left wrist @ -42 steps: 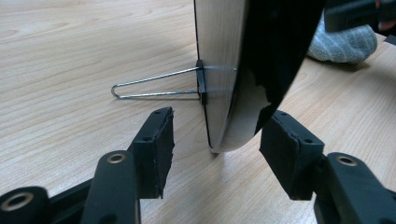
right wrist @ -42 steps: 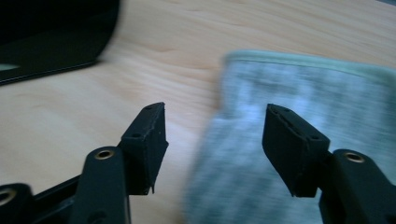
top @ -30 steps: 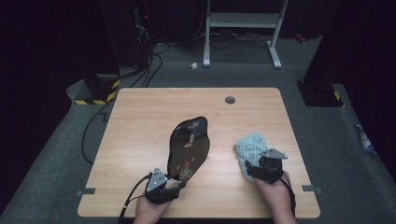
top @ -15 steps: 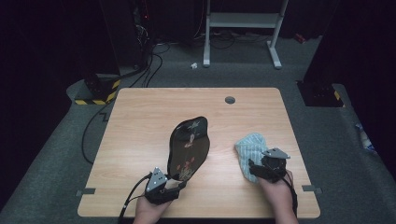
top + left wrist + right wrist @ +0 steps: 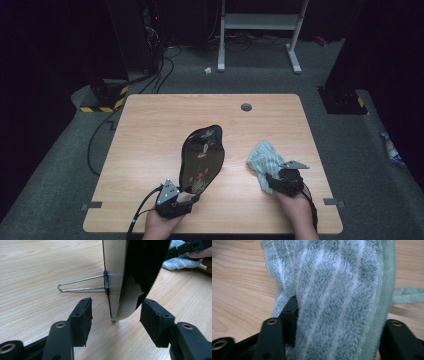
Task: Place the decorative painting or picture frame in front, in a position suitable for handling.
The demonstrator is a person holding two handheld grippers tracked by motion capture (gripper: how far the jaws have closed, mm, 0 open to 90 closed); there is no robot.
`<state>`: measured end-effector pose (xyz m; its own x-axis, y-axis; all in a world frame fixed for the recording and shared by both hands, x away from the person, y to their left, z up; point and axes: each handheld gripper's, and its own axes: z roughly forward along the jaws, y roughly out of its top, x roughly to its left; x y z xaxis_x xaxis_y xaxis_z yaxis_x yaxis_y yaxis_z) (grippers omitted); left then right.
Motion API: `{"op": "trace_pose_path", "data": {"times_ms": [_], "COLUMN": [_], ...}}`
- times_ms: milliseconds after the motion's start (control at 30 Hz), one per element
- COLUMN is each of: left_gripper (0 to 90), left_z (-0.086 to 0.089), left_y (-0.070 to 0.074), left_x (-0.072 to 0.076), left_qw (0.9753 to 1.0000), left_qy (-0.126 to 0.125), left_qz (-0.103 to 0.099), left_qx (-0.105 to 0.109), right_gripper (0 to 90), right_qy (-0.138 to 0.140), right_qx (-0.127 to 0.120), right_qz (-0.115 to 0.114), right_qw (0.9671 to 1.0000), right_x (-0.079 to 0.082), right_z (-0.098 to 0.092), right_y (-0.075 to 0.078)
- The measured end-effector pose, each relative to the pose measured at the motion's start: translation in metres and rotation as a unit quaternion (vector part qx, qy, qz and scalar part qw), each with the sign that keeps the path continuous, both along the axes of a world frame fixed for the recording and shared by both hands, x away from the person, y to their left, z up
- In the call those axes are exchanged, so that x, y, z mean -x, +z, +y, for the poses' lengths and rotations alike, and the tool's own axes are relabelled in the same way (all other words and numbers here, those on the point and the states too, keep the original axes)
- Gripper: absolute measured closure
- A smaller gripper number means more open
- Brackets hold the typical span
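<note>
Right gripper [image 5: 276,181] has pulled back toward the lower right of the high view over the last second, and the striped towel [image 5: 264,159] has come with it, a bit more bunched than before. In the right gripper view the terry [image 5: 332,302] sits between the two jaws and hides the gap, so it reads as pinching the towel, though I can't see the pads meet.

Left gripper [image 5: 194,194] hasn't moved: lower centre of the high view, at the near edge of the black lacquer plate [image 5: 201,157]. In the left gripper view its jaws are spread, one either side of the plate's bottom edge [image 5: 117,312], neither touching it. The plate stands on edge on a wire stand [image 5: 80,286] and nothing is holding it.

Meaning: towel is secured, plate isn't. My guess is a wipe-down is coming, and the left needs to close on that edge first or the plate will tip on the stand.

Worktop [image 5: 150,135] is light wood grain and bare apart from these things, with a round cable grommet [image 5: 246,106] near the far edge at upper centre. Beyond it: grey carpet, a white frame's legs [image 5: 260,30] at top centre, cables and a yellow-black striped base [image 5: 102,102] upper left, dark room behind.
</note>
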<state>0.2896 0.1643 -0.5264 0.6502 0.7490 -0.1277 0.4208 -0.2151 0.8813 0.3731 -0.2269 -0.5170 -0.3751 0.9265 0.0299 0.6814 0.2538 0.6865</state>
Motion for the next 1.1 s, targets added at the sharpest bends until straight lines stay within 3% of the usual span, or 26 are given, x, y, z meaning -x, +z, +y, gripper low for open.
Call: {"op": "trace_pose_path", "data": {"times_ms": [133, 300, 667, 800, 900, 1100], "left_gripper": [42.9, 42.8, 44.0, 44.0, 44.4, 47.9], "left_z": [0.000, 0.000, -0.003, -0.005, -0.006, -0.009], "left_y": [0.000, 0.000, 0.001, 0.004, 0.003, 0.001], "left_x": [0.000, 0.000, 0.002, 0.001, -0.001, -0.001], "left_qw": [1.0000, 1.0000, 0.9998, 0.9992, 0.9985, 0.9979], "left_qy": [-0.001, -0.001, 0.008, 0.009, 0.007, 0.001], "left_qz": [0.001, 0.001, -0.016, -0.033, -0.042, -0.051], "left_qx": [0.000, -0.001, -0.011, -0.020, -0.034, -0.040], "right_gripper": [56.6, 62.5, 62.4, 62.3, 62.2, 62.3], "right_qy": [0.014, 0.021, 0.029, 0.031, 0.036, 0.051], "right_qx": [0.000, 0.005, -0.014, -0.026, -0.035, -0.060], "right_qz": [-0.006, -0.018, -0.051, -0.068, -0.083, -0.114], "right_qw": [0.9999, 0.9996, 0.9982, 0.9969, 0.9952, 0.9903], "right_x": [0.002, 0.005, 0.013, 0.018, 0.022, 0.030], "right_z": [0.002, 0.005, 0.007, 0.007, 0.007, 0.011], "right_y": [0.000, 0.001, 0.009, 0.013, 0.017, 0.030]}}
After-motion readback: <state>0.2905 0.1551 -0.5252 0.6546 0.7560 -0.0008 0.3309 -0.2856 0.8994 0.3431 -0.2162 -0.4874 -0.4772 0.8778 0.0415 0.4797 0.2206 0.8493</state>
